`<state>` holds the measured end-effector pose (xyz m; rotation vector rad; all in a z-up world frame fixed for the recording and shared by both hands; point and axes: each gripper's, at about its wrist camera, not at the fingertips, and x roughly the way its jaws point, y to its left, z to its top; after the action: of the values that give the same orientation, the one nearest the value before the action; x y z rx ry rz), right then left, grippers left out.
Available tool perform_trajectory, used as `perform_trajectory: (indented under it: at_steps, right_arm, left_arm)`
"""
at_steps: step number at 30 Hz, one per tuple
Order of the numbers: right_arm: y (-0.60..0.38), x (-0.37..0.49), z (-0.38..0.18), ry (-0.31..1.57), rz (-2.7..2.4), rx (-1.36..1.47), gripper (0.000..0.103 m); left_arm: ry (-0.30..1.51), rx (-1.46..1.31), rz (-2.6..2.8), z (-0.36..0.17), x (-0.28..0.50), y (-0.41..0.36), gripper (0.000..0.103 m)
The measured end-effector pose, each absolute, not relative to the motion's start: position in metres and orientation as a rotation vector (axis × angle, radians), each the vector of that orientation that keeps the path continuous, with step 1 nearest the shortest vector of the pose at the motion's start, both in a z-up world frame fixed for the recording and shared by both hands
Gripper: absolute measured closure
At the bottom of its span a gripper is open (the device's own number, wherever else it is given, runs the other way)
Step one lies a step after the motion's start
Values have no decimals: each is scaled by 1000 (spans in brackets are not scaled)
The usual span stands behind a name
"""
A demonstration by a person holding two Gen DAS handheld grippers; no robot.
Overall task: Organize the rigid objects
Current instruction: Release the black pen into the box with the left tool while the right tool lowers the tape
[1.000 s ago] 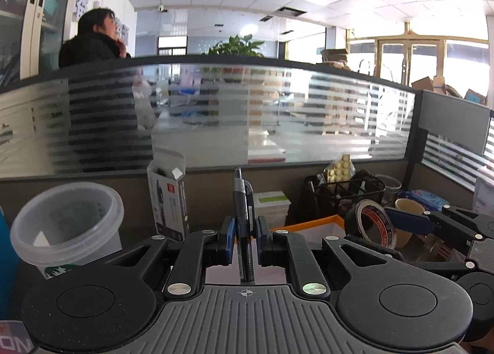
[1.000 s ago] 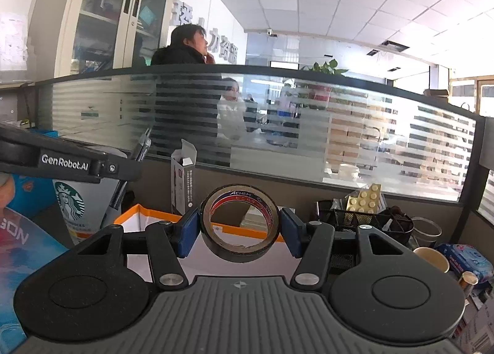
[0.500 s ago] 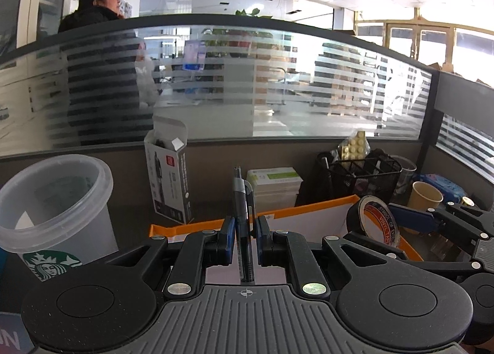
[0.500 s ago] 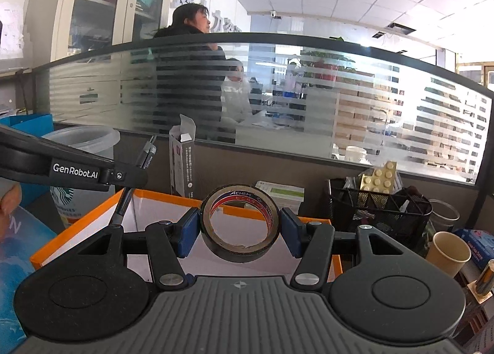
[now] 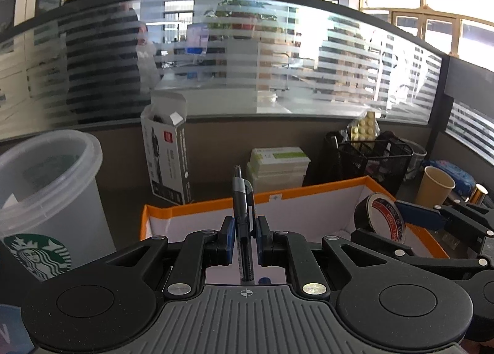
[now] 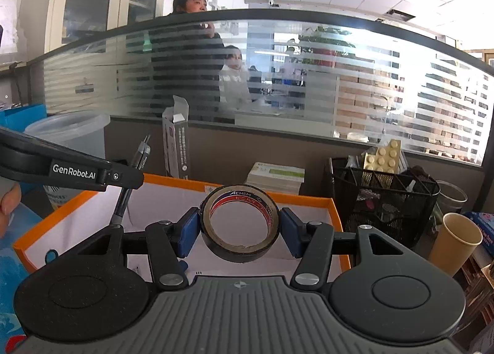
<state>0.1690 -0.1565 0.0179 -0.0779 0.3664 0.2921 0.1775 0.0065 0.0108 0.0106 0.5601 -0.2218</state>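
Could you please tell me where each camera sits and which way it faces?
Left wrist: on the left claw, facing the orange box; its fingers pinch a pen, and the right claw shows at right.
Right wrist: on the right claw, facing the same box; it grips a tape roll, a fingertip at left.
Shared: box, pen, tape roll, plastic cup, mesh basket.

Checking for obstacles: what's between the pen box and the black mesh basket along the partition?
A stack of white-and-green boxes between pen box and mesh basket, in both views.

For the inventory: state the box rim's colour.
Orange rim on the box, white inside; clearest in the right wrist view.
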Motion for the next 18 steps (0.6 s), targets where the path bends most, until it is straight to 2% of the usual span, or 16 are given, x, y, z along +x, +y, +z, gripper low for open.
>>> perform_trajectory:
  at_steps: [18]
  right_arm:
    - [-159,181,3,457,307,-75,50]
  left_arm:
    - [624,9,-250,-10,177,4,91]
